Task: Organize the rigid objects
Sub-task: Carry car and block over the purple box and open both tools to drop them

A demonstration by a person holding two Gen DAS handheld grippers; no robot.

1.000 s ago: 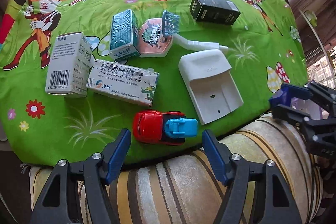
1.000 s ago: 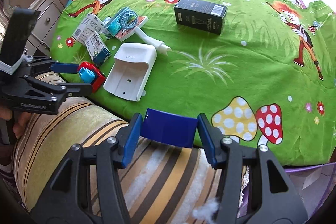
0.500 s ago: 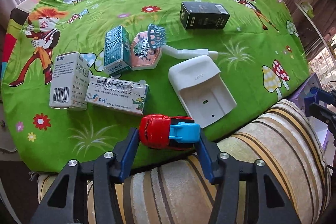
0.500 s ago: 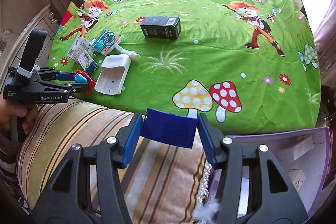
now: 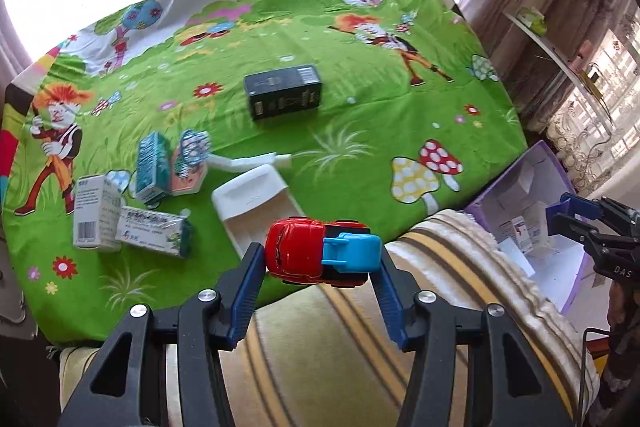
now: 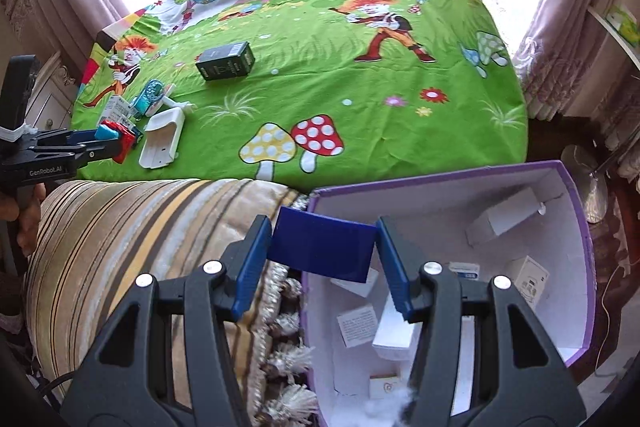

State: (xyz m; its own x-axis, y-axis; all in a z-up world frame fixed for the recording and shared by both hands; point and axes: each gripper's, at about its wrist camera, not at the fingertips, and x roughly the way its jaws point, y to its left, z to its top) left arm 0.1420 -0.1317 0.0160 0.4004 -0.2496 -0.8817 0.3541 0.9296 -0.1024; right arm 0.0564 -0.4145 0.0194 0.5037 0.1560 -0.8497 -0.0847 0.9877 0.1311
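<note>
Left gripper (image 5: 320, 259) clamped on red-and-blue toy car (image 5: 320, 255), lower centre of left view, lifted above green cartoon tablecloth (image 5: 360, 131). Right gripper (image 6: 320, 247) clamped on blue box (image 6: 322, 247), hovering at purple bin's (image 6: 576, 187) left edge, lower right.

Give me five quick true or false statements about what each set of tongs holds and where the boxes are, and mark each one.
1. The left tongs grip a red and blue plastic toy car. True.
2. The right tongs are empty. False: they clamp a flat dark blue rectangular block.
3. The black rectangular carton lies inside the purple box. False: it lies on the green cartoon-print cloth.
4. The purple-walled cardboard box already holds several small white cartons. True.
5. The white plastic tray stands on the striped cushion. False: it lies on the cloth.
</note>
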